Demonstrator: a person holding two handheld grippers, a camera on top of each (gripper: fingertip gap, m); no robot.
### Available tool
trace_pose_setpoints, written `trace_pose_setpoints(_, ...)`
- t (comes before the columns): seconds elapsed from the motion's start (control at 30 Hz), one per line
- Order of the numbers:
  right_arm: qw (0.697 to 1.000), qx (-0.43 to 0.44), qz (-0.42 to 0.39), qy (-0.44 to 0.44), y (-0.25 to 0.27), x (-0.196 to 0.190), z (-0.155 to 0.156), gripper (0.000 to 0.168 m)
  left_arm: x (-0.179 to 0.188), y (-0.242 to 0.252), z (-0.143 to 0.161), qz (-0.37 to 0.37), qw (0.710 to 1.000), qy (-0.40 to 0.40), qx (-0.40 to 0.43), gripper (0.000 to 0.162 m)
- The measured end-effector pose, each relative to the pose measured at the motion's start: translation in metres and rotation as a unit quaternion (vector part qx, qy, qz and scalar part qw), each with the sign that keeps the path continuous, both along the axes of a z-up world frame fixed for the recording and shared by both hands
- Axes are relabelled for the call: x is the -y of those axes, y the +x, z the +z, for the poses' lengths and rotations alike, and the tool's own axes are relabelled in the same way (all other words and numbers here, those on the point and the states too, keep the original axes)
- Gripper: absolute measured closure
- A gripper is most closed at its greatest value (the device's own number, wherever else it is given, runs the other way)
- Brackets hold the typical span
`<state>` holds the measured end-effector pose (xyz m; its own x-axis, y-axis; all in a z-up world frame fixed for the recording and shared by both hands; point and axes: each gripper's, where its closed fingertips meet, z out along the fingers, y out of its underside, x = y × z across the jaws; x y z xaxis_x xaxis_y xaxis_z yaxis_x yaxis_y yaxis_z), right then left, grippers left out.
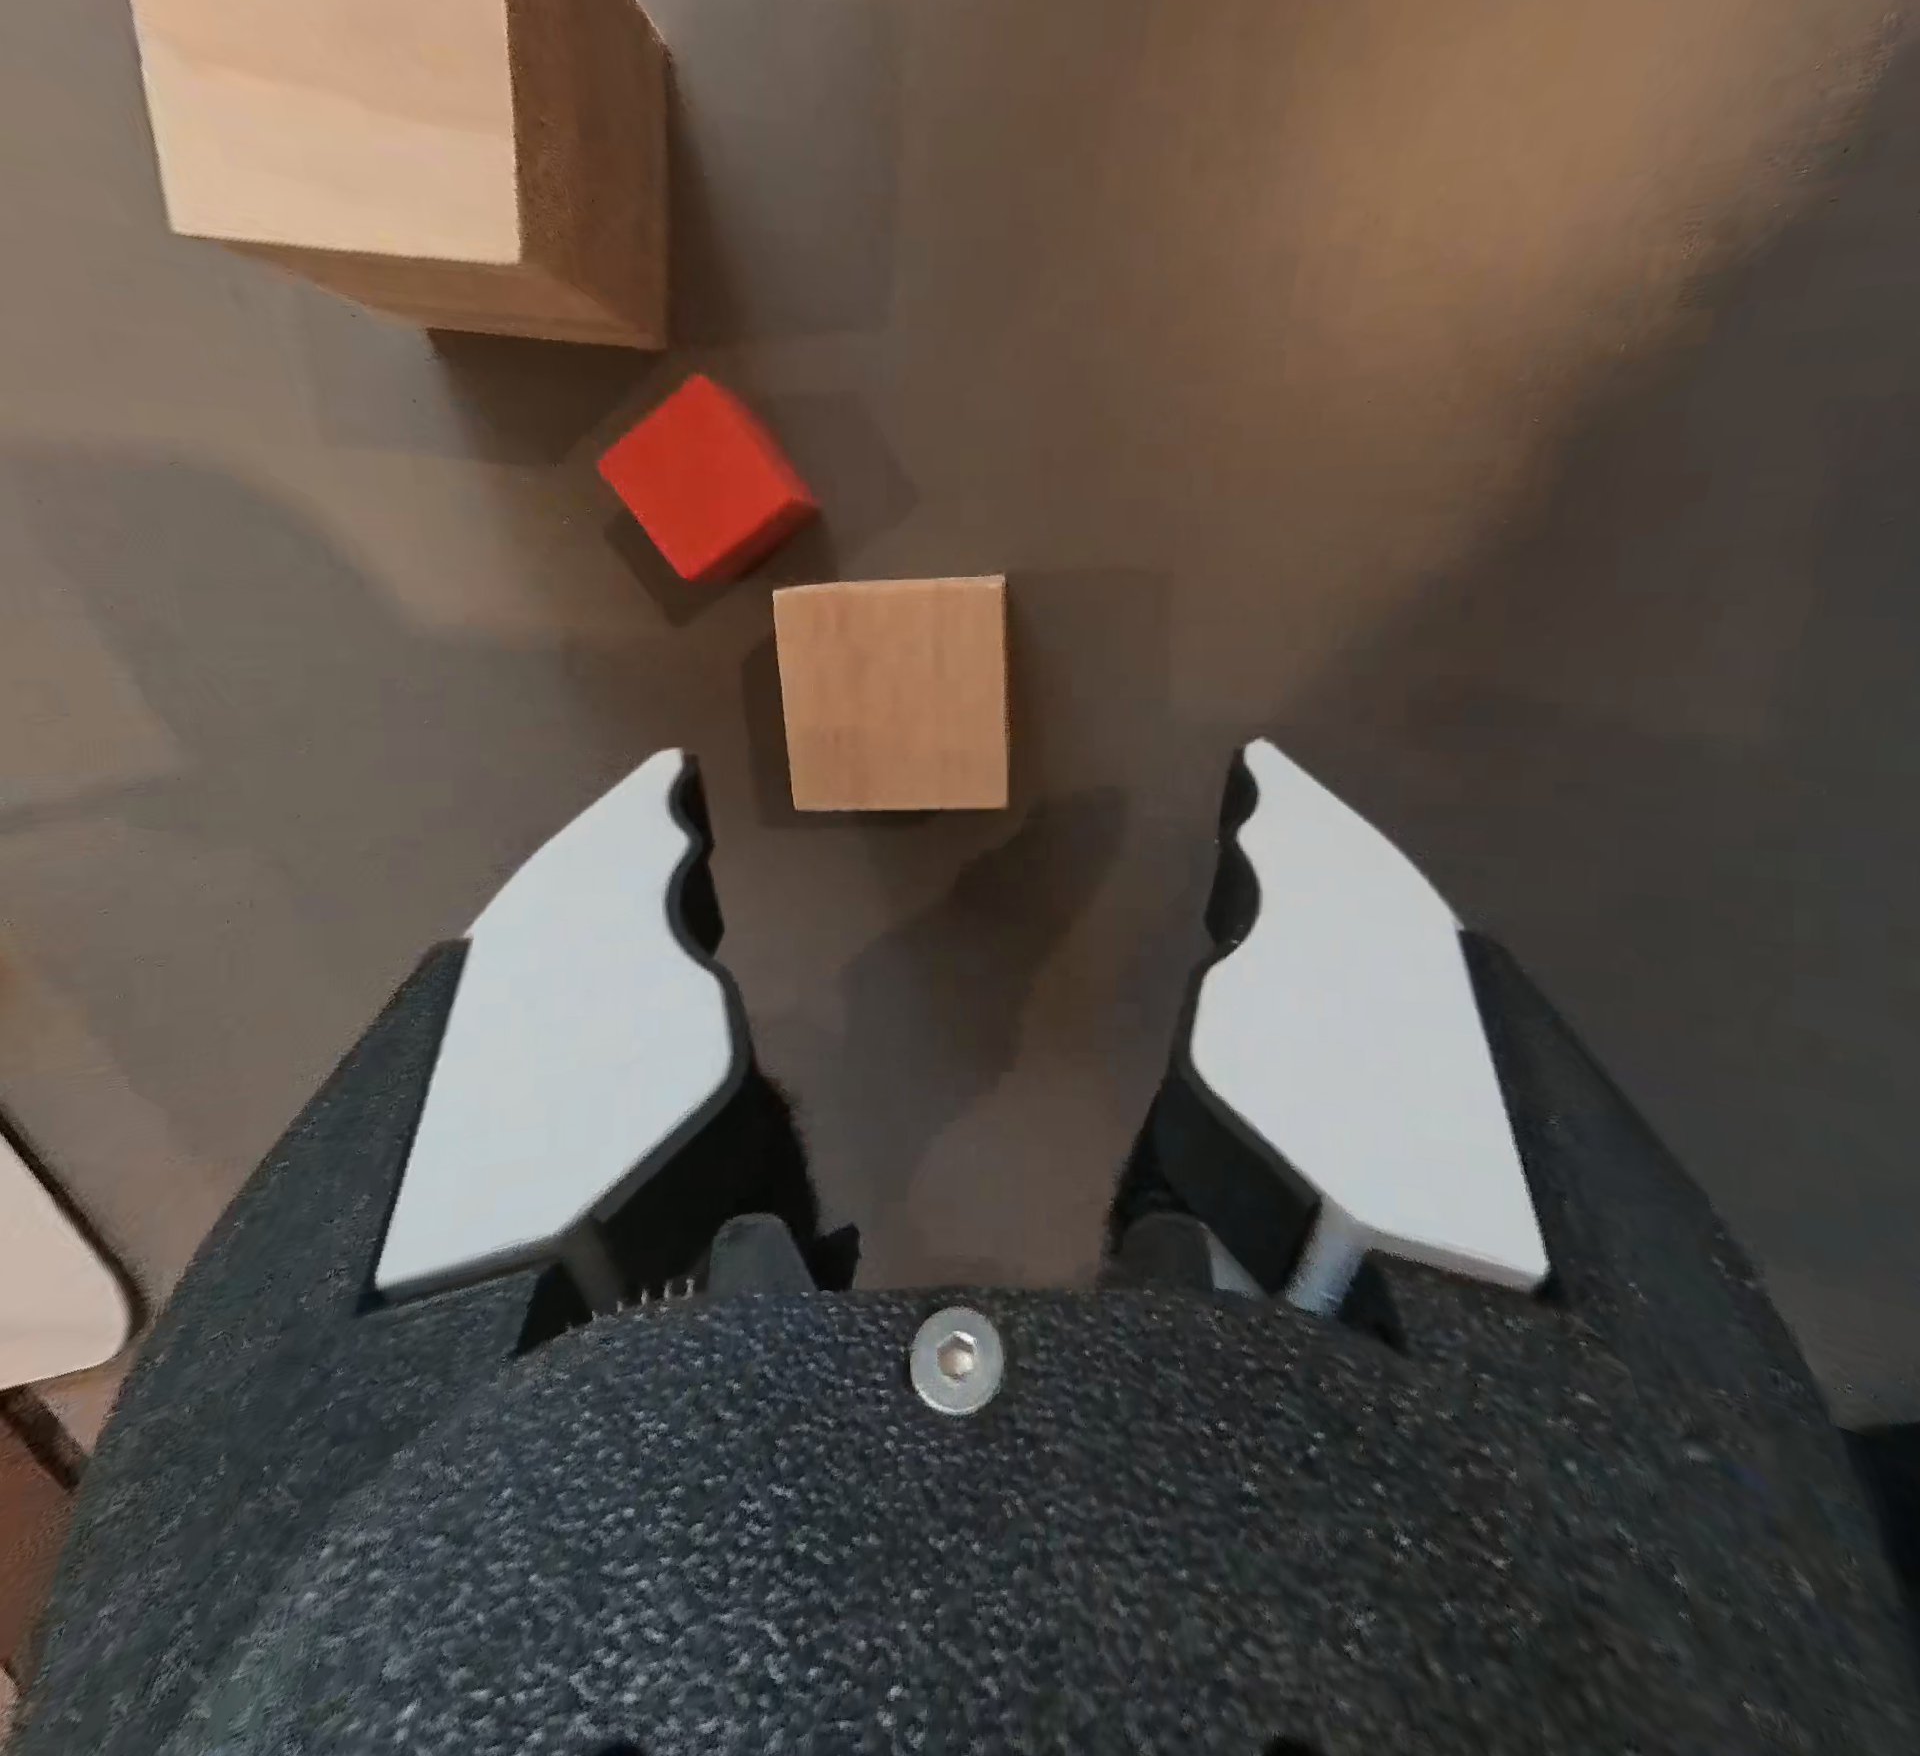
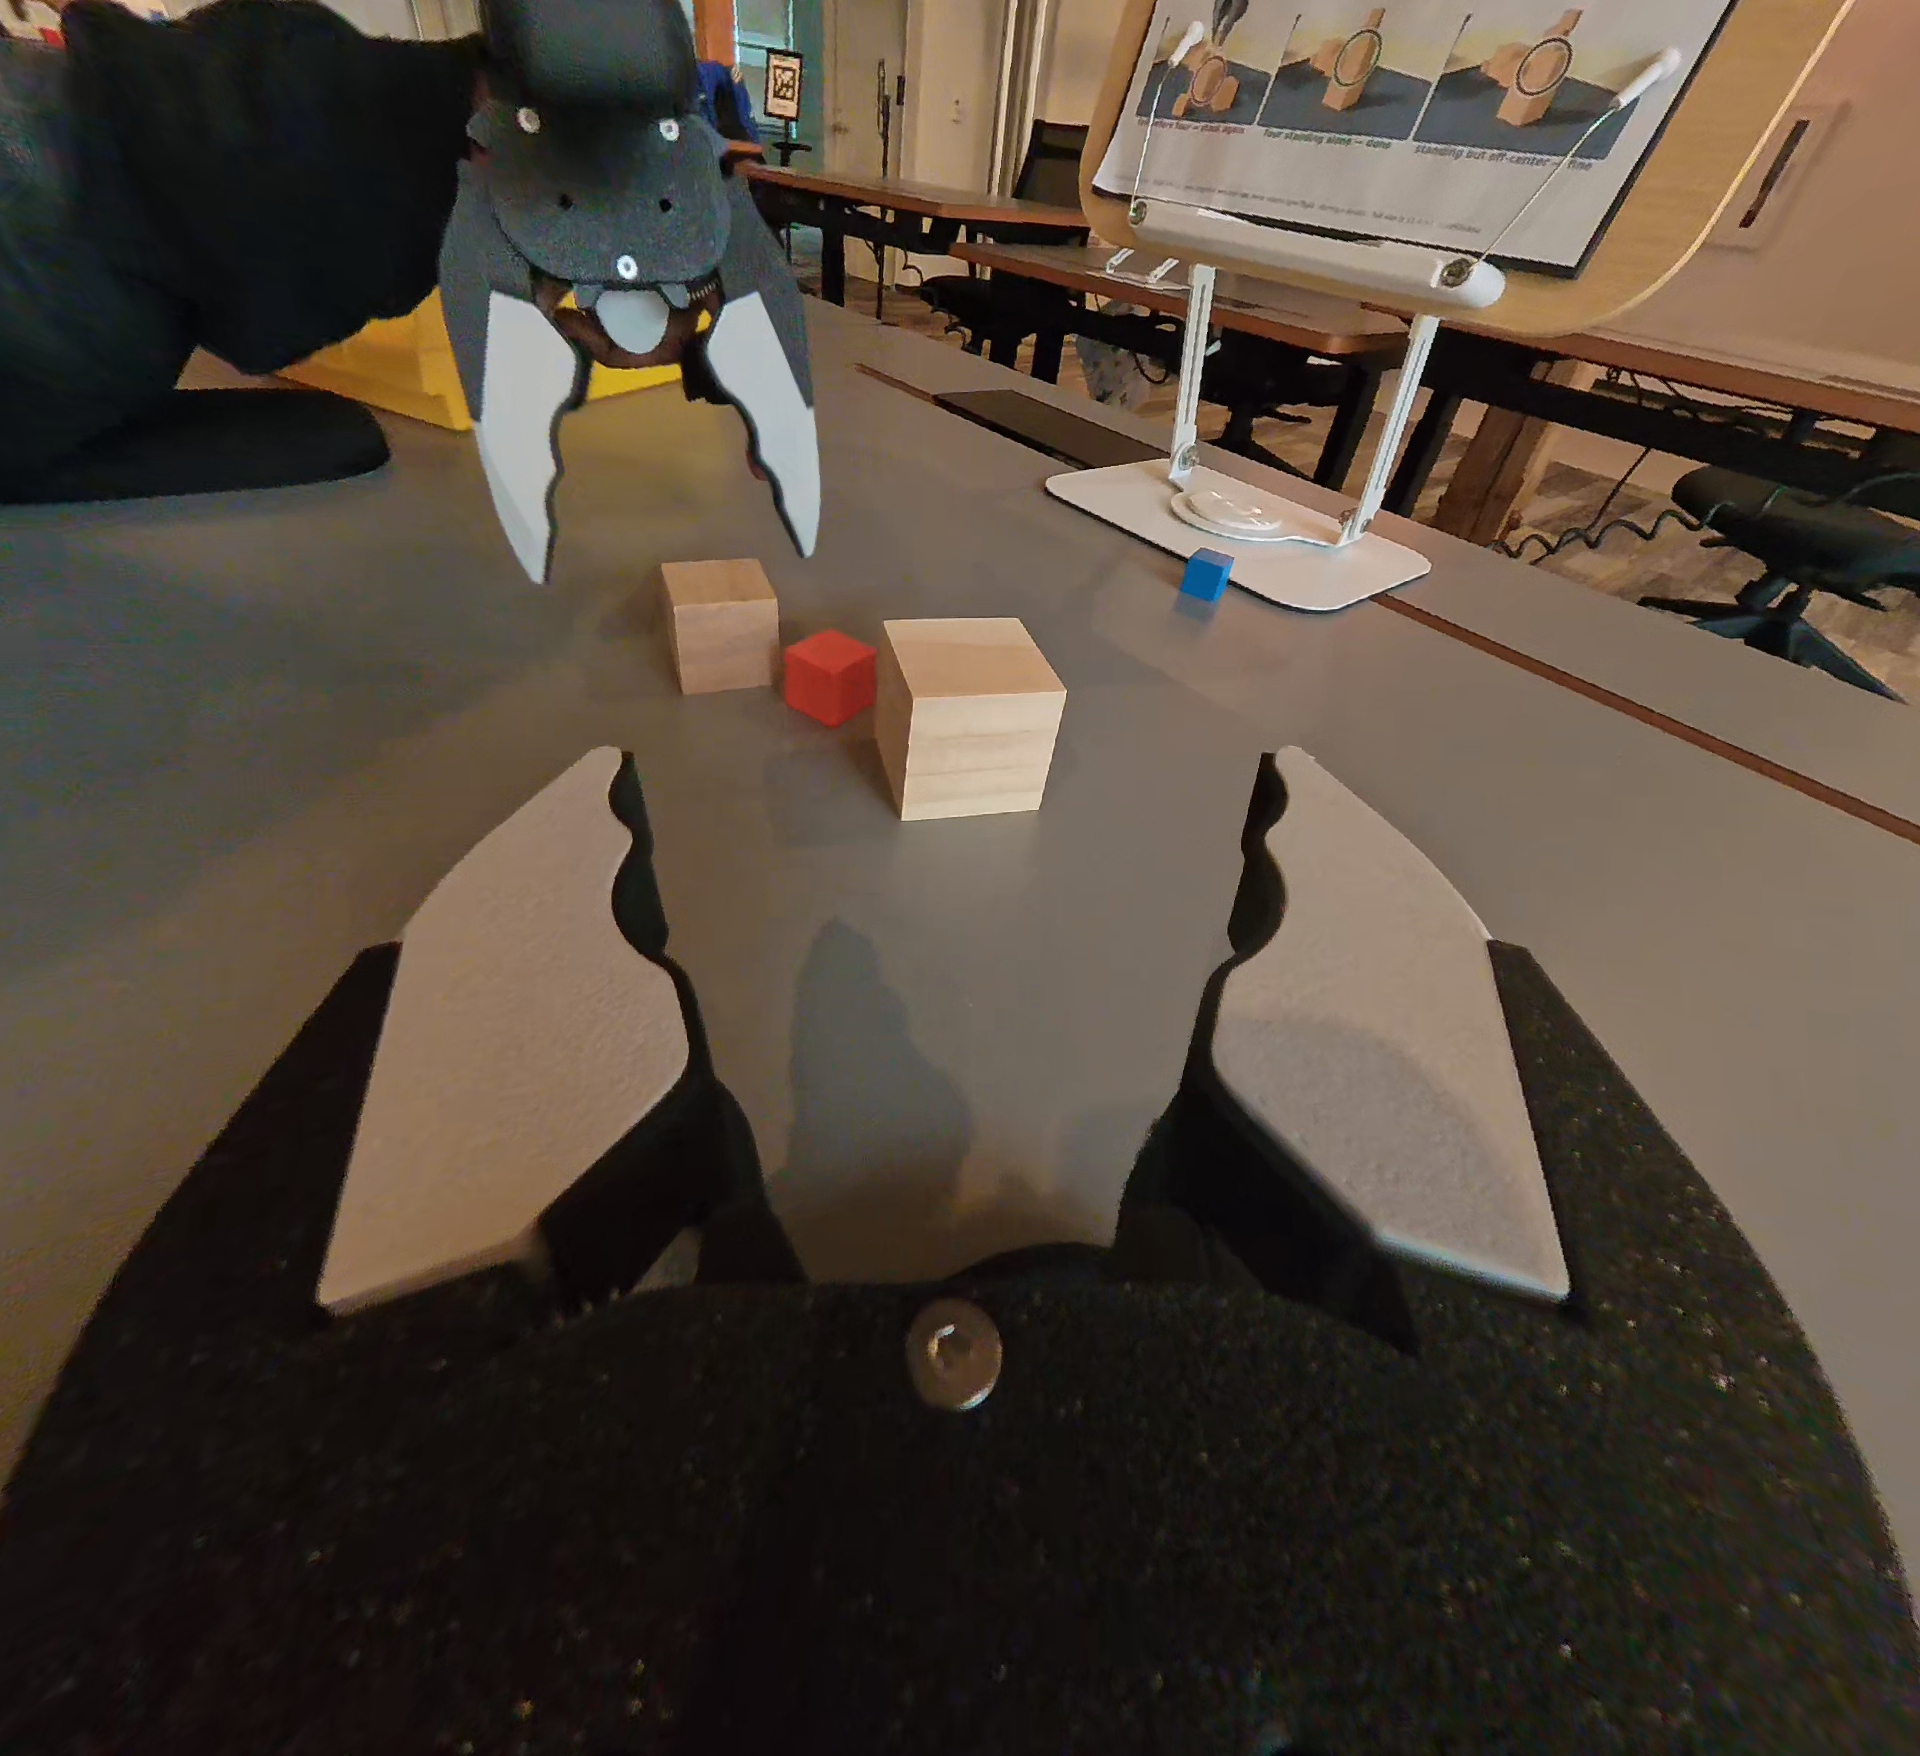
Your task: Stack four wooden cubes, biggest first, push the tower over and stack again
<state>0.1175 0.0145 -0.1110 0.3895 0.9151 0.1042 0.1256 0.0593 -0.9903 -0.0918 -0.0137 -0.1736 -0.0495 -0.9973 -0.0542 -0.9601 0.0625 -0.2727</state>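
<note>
Right gripper [image 2: 940, 761] spread wide, empty, left gripper [image 1: 966, 756] apart above medium cube [image 1: 894, 693], touching nothing

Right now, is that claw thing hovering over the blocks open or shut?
Open. The left gripper hangs above the smaller plain wooden cube with its two white fingers spread well apart and nothing held between them.

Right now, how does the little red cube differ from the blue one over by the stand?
The red cube is bigger than the blue cube. The red cube sits between the two plain wooden cubes, the larger and the smaller, while the blue cube stands alone, up against the white stand base. The red cube lies close under the open left gripper; the blue cube is far from both grippers. Both are painted and rest flat on the grey table.
</note>
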Motion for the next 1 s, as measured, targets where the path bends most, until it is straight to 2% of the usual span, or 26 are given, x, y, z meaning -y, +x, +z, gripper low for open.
trace_pose_setpoints(0.23, 1.000, -0.008, 0.002, 0.001, 0.001, 0.001, 0.002, 0.061, -0.006, 0.008, -0.012, 0.001, 1.000, -0.010, -0.009, 0.088)
trace_pose_setpoints(0.3, 1.000, -0.007, 0.003, 0.000, 0.001, 0.001, 0.002, 0.061, -0.010, 0.007, -0.016, -0.002, 1.000, -0.006, -0.019, 0.102)
trace_pose_setpoints(0.33, 1.000, -0.007, 0.003, 0.001, 0.001, 0.001, 0.002, 0.061, -0.011, 0.006, -0.017, -0.006, 1.000, -0.005, -0.023, 0.117)
trace_pose_setpoints(0.5, 1.000, -0.009, 0.004, 0.001, 0.001, 0.001, 0.002, 0.061, -0.015, 0.004, -0.005, -0.024, 1.000, -0.006, -0.019, 0.118)
trace_pose_setpoints(0.8, 1.000, -0.005, 0.008, 0.002, 0.000, 0.002, 0.001, 0.062, -0.050, 0.041, 0.069, -0.038, 0.998, 0.013, 0.038, 0.118)
trace_pose_setpoints(1.0, 1.000, -0.003, 0.011, 0.002, -0.001, 0.003, 0.001, 0.062, -0.072, 0.074, 0.062, -0.045, 0.999, 0.013, 0.020, 0.118)
